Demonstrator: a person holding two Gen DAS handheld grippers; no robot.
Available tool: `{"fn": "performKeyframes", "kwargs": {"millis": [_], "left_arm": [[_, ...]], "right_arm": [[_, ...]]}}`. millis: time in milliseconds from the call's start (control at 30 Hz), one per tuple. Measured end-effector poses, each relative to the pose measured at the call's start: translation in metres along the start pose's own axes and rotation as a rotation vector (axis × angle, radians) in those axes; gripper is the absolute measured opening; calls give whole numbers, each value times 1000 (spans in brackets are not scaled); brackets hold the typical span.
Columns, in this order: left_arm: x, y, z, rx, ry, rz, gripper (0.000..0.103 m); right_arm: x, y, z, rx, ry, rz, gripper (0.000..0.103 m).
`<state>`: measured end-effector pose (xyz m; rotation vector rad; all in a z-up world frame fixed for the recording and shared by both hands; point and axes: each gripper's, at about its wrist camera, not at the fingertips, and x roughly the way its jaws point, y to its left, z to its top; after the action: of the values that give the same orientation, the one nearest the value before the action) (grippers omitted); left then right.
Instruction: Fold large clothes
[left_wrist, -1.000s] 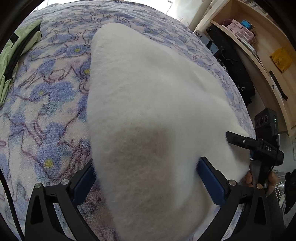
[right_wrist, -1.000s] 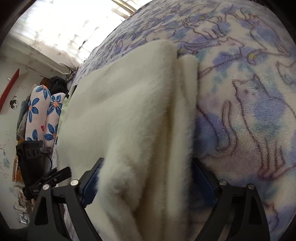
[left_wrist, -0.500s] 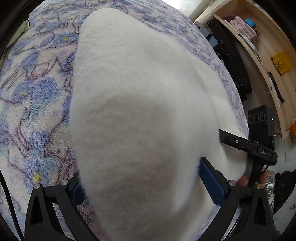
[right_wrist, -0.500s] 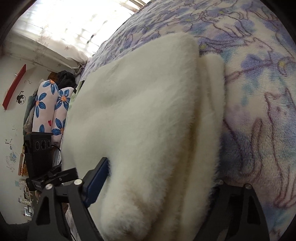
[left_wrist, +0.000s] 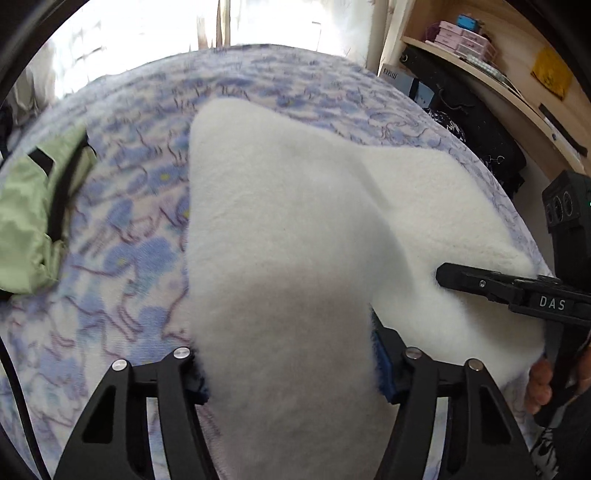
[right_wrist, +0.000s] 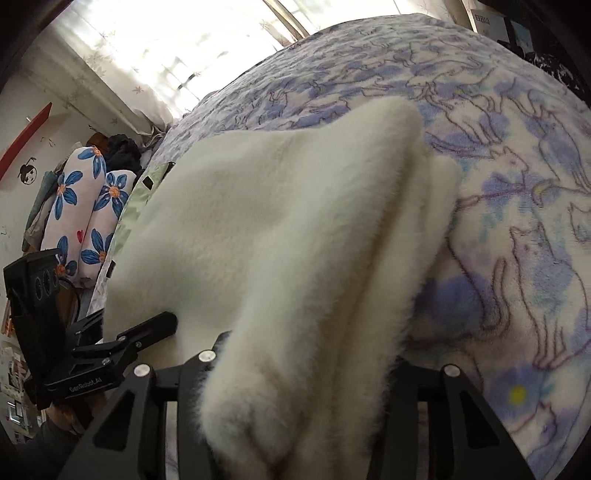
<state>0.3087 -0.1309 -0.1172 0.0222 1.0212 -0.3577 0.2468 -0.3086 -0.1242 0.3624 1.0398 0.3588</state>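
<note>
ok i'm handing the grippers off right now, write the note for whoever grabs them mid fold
Left gripper: jaws have just been closing, now clamped on a bunched fold of the white fleece garment at its near edge.
Right gripper: the same, jaws have just been closing and now pinch the garment's near edge beside it.
The garment lies spread on the blue patterned blanket, near edge raised; a green garment sits off to the left.
Done: both grips taken on the near edge.
Left: probably carry that edge away over the rest, lay it flat, release, then finish the folds. How many folds are already made cannot be told.
</note>
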Motion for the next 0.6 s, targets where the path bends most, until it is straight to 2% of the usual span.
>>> {"fn": "performKeyframes", "kwargs": {"millis": [167,367,500,600], "left_arm": [[-44,27,-25,9,-26,14,60],[-102,91,-53,-50,-45,42,60],[-138,150,-53,-89,-75,86,60],[-168,199,-41,-97,-112,134,60]], "right_arm": [[-7,36,-17,-35,-17,12,43],[4,105,-24,-110,-12,71,43],[21,165,-13,-158,-32,133,43],[37,206,7,-179,-52,190,43]]}}
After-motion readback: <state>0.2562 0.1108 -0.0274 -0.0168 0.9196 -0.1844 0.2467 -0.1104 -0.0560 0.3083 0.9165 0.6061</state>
